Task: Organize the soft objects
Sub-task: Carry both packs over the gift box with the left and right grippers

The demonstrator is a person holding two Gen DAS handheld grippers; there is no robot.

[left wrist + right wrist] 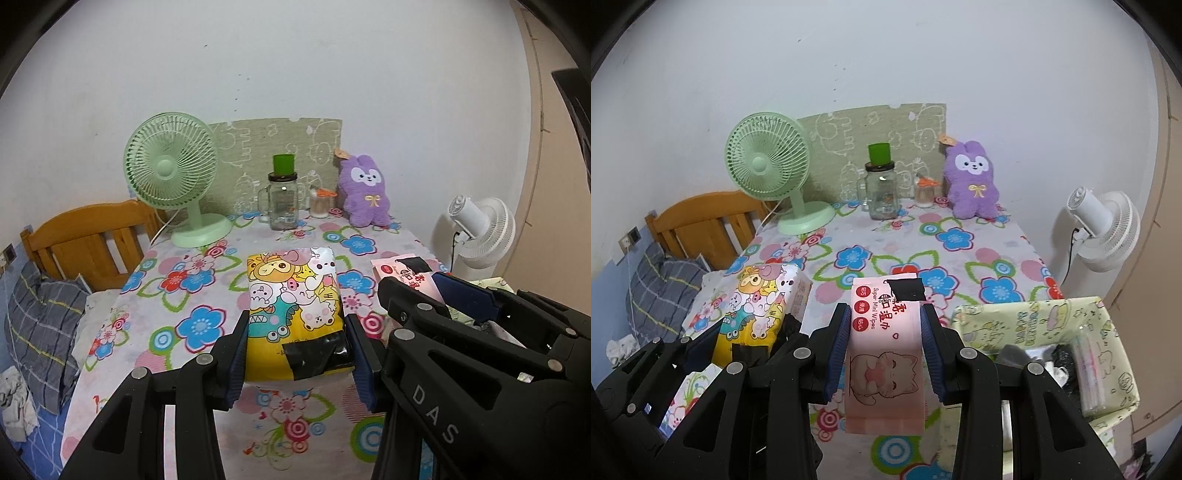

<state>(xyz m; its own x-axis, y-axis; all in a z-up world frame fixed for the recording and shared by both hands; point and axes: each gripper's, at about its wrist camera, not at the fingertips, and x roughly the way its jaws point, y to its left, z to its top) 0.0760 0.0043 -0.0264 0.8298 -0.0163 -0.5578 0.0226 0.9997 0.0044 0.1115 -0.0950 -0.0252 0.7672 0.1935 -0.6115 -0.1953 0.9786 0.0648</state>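
My left gripper is shut on a yellow cartoon-print tissue pack with black tape on its near end, held over the flowered table. My right gripper is shut on a pink wet-wipes pack with a cat drawing. The tissue pack also shows in the right wrist view, to the left of the wipes. The wipes pack shows in the left wrist view, at right. A purple plush rabbit sits at the table's far edge.
A pale green patterned storage box with a few items inside stands at the right front. A green desk fan, a glass jar with a green cup and a small jar stand at the back. A white fan is off the table's right; a bed lies to the left.
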